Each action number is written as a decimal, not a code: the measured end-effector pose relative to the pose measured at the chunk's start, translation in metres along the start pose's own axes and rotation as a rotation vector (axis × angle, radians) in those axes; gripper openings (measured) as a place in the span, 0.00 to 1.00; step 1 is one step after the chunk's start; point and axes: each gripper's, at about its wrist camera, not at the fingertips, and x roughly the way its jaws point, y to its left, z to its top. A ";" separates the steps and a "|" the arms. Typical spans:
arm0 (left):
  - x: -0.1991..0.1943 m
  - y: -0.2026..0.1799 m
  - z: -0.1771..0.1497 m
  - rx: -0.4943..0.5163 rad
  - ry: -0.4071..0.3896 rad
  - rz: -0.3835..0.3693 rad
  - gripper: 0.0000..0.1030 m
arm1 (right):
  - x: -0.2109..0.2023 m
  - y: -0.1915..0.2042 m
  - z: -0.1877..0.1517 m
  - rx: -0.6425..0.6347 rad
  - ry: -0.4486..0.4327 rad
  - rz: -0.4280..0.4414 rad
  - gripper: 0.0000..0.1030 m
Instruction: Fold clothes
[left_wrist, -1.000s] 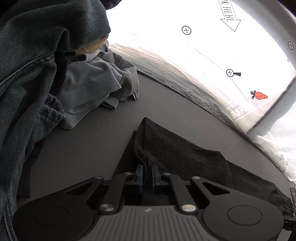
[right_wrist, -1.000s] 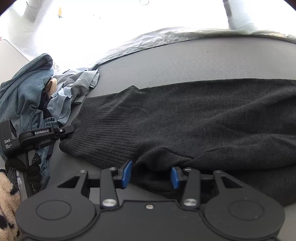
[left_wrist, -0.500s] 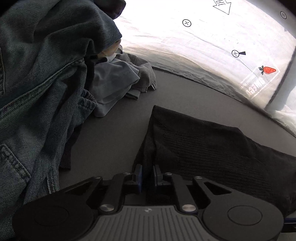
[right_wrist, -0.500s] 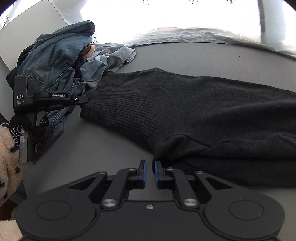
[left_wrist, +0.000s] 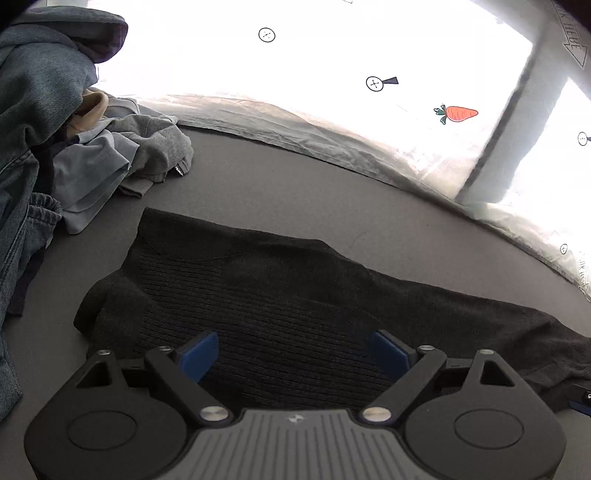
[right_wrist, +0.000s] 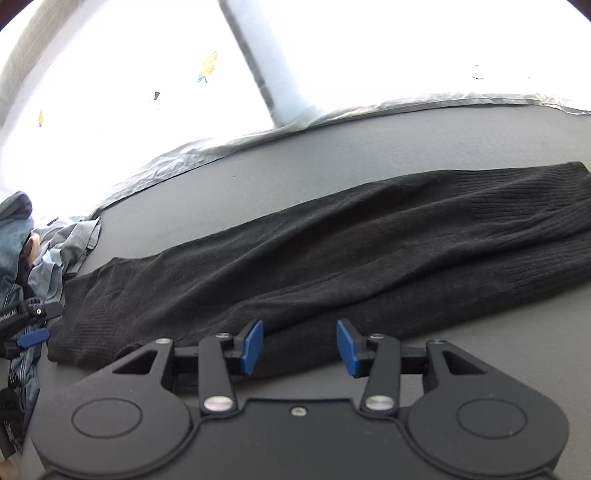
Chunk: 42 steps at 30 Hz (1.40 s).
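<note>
A black ribbed knit garment (left_wrist: 280, 295) lies folded in a long strip on the grey table (left_wrist: 295, 192). My left gripper (left_wrist: 295, 350) hovers over its ribbed end with the jaws opening wide; the cloth lies under them, not pinched. In the right wrist view the same black garment (right_wrist: 332, 251) stretches across the table. My right gripper (right_wrist: 300, 345) stands over its near edge, jaws opening, pads clear of the cloth. The left gripper's blue fingertip (right_wrist: 33, 338) shows at the far left of that view.
A heap of unfolded clothes sits at the left: denim (left_wrist: 33, 110), a light blue piece (left_wrist: 92, 177) and a grey piece (left_wrist: 155, 147). That heap (right_wrist: 40, 258) also shows in the right wrist view. A crinkled plastic sheet (left_wrist: 332, 136) lines the table's far edge.
Both grippers were shut on the black garment's edge and have let go, jaws now apart. Both have moved sideways along the table; the right view has swung toward the garment's right end.
</note>
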 end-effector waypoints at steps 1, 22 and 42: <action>0.004 -0.015 -0.002 0.053 0.009 0.000 0.88 | -0.002 -0.021 0.006 0.072 -0.027 -0.045 0.41; 0.039 -0.070 -0.040 0.244 0.131 0.070 0.98 | 0.035 -0.139 0.073 0.283 -0.195 -0.393 0.34; 0.036 -0.052 -0.042 0.255 0.135 0.007 1.00 | -0.009 -0.151 0.052 0.247 -0.169 -0.429 0.05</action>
